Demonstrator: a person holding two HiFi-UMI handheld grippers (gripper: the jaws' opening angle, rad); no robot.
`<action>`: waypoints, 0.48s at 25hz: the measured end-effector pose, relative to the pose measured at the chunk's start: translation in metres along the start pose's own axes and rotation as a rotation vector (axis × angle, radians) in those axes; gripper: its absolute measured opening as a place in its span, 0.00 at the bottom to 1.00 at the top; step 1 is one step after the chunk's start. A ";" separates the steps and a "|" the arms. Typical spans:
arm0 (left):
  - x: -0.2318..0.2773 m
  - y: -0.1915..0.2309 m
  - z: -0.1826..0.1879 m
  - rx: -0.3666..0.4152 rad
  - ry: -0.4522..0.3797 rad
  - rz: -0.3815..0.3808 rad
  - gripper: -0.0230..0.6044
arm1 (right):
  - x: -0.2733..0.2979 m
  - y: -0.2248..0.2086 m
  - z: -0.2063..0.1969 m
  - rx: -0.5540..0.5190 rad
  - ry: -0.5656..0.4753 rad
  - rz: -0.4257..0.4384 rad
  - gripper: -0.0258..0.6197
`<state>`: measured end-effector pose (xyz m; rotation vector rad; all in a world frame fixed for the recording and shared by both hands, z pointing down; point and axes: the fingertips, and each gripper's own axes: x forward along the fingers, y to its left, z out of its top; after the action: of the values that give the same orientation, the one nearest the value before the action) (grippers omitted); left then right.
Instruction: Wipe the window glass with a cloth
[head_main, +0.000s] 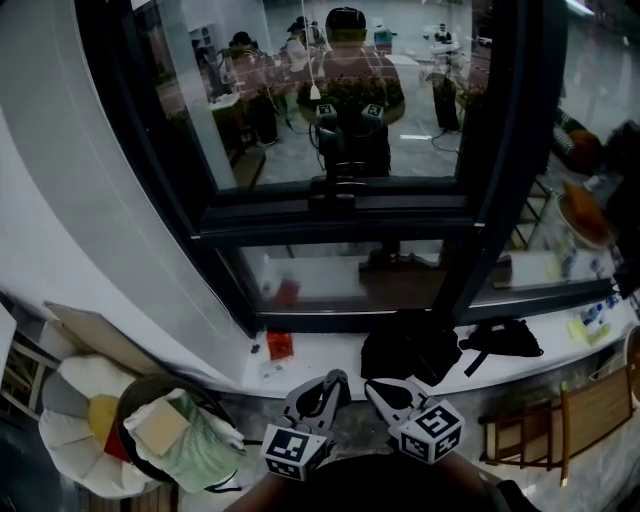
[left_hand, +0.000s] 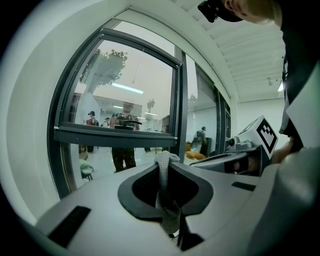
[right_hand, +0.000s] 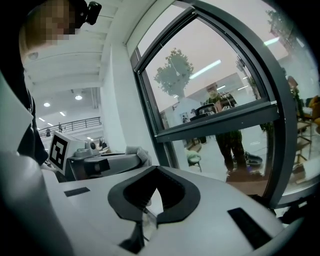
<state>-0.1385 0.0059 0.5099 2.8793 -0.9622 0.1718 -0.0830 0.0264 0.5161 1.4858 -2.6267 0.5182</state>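
Note:
The window glass (head_main: 340, 100) sits in a dark frame ahead of me and reflects a person holding both grippers. My left gripper (head_main: 335, 382) is low and close to my body, well short of the glass. In the left gripper view the glass (left_hand: 125, 100) lies ahead, and the left gripper (left_hand: 167, 162) is shut on a grey knitted cloth (left_hand: 162, 182) that pokes out above the jaw tips. My right gripper (head_main: 377, 386) hangs beside it. In its own view the right gripper (right_hand: 156, 169) has its tips together with nothing held. The glass (right_hand: 210, 85) is up and to the right.
A white sill (head_main: 320, 358) runs under the window, with a black bag (head_main: 410, 345) and a small red item (head_main: 280, 345) on it. A cushioned chair (head_main: 80, 430) and a basket of green fabric (head_main: 185, 435) stand lower left. A wooden chair (head_main: 590, 410) is at lower right.

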 end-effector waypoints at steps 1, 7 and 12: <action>0.000 -0.001 0.001 0.002 -0.003 -0.003 0.09 | -0.001 0.000 0.000 -0.002 0.000 -0.003 0.08; -0.002 -0.004 0.005 0.002 -0.015 -0.010 0.09 | -0.004 0.003 0.001 -0.006 0.000 -0.007 0.08; -0.005 -0.007 0.006 0.000 -0.017 -0.008 0.09 | -0.005 0.005 0.001 -0.008 -0.002 -0.002 0.08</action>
<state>-0.1374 0.0135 0.5030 2.8894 -0.9530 0.1466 -0.0842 0.0324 0.5127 1.4873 -2.6259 0.5054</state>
